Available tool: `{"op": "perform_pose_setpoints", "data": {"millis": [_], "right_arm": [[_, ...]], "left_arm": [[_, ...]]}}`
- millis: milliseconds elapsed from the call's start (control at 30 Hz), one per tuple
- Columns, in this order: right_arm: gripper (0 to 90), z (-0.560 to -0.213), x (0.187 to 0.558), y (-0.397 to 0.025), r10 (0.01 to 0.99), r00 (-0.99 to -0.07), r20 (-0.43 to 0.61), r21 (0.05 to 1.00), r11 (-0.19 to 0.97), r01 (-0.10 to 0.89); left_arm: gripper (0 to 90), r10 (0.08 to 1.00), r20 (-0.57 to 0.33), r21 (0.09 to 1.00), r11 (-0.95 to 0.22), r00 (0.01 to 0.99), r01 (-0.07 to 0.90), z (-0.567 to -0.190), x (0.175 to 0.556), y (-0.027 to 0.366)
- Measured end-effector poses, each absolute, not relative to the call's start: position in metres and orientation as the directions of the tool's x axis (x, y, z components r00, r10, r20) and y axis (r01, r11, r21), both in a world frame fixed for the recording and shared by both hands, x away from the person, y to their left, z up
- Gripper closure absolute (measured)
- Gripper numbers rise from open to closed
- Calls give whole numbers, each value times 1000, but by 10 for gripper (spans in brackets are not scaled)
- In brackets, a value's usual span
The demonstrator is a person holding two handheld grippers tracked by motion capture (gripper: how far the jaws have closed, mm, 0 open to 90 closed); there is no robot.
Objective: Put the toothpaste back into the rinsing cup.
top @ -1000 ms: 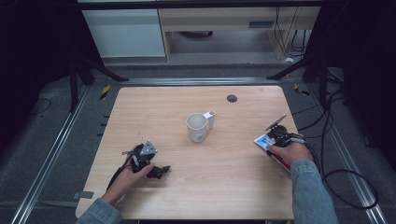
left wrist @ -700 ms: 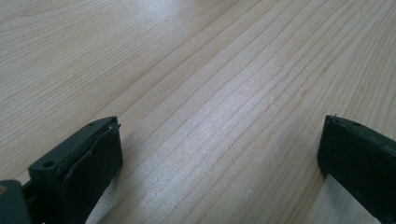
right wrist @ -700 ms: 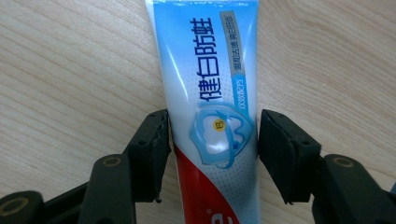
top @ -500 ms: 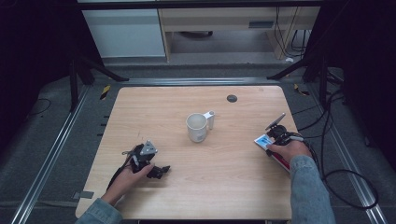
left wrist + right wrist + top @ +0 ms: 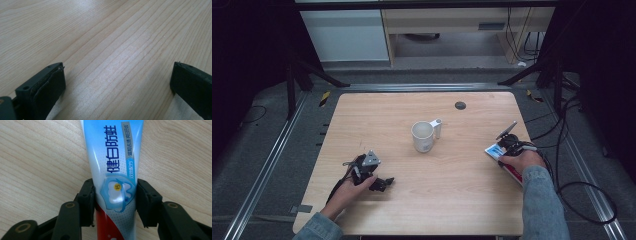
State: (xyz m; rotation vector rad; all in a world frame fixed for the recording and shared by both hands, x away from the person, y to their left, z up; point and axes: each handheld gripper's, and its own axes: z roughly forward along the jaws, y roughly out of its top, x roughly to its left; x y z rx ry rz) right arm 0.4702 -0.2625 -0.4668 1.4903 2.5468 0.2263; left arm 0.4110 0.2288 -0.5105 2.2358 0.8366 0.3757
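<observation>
A blue, white and red toothpaste tube [image 5: 117,150] lies flat on the wooden table [image 5: 462,200], near its right edge [image 5: 493,151]. My right gripper [image 5: 115,187] has one jaw pressed against each side of the tube, shut on it, at the table's right side [image 5: 508,146]. At the front left, my left gripper [image 5: 384,183] rests low over the wood. Its jaws stand wide apart with only bare tabletop between them [image 5: 117,67]. A white mug [image 5: 422,136] stands upright mid-table, handle toward the back right, apart from both grippers.
A small black disc [image 5: 460,105] sits in the tabletop at the back, right of centre. Cables [image 5: 582,200] trail off the right edge onto the floor. Metal rails [image 5: 262,170] run along the table's sides.
</observation>
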Motion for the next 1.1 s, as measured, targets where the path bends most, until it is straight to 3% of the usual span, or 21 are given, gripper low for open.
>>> {"op": "perform_pose_setpoints", "data": {"millis": [300, 700, 1100], "right_arm": [[692, -461, 471, -263, 871, -484, -88, 213, 491, 845], [731, -452, 465, -266, 886, -453, -98, 223, 464, 858], [732, -407, 453, -262, 890, -449, -84, 345, 448, 824]], "left_arm": [[0, 663, 22, 708, -539, 748, 457, -510, 411, 229], [0, 663, 22, 708, -539, 748, 457, -510, 411, 229], [0, 663, 22, 707, -539, 748, 457, -510, 411, 229]]}}
